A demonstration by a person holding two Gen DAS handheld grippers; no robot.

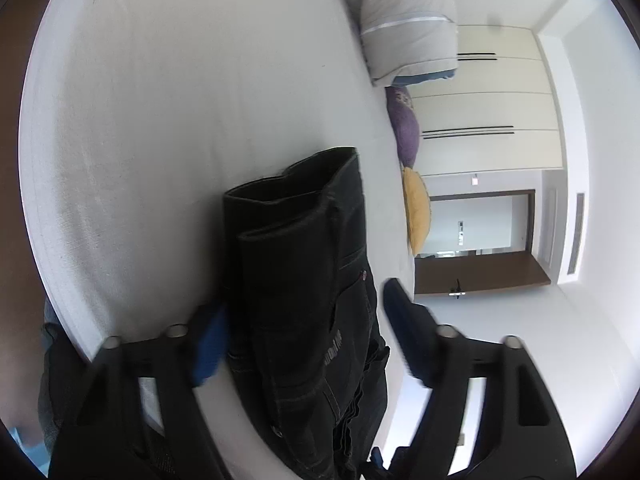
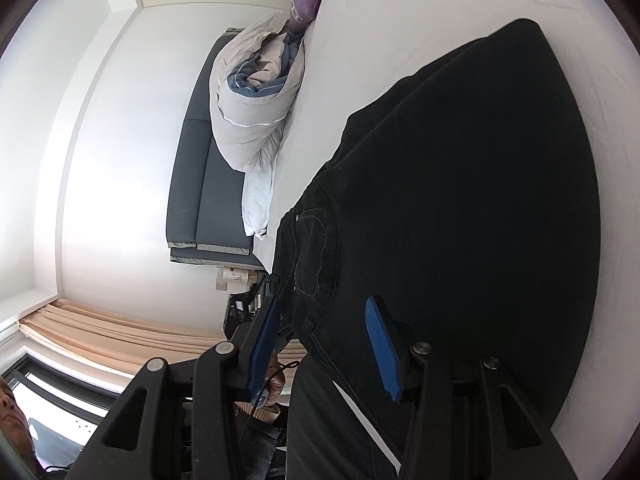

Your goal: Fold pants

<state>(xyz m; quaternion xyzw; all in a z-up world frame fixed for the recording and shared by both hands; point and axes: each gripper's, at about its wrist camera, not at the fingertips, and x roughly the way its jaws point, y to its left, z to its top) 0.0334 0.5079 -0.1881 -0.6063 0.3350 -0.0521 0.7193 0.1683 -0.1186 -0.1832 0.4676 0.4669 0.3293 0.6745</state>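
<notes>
the black pants point(image 1: 304, 300) lie folded on the white bed point(image 1: 160, 120), filling the lower centre of the left view and running off its bottom edge. the left hand-held gripper point(image 1: 306, 328) has its blue fingers point(image 1: 404, 320) spread apart either side of the cloth; actual contact is hard to make out. in the right view the right hand-held gripper point(image 2: 324, 344) is apart too, over the pants' waist end point(image 2: 308, 248), whose lower part is cut off. a rolled duvet point(image 2: 256, 108) sits upper left.

Left gripper point(image 1: 306, 336): jaws spread wide, blue fingertips point(image 1: 208, 344) on either side of the folded black jeans point(image 1: 304, 280), not clamping. Right gripper point(image 2: 324, 348): jaws apart, blue pads point(image 2: 382, 348) over the jeans' waistband, not gripping.
</notes>
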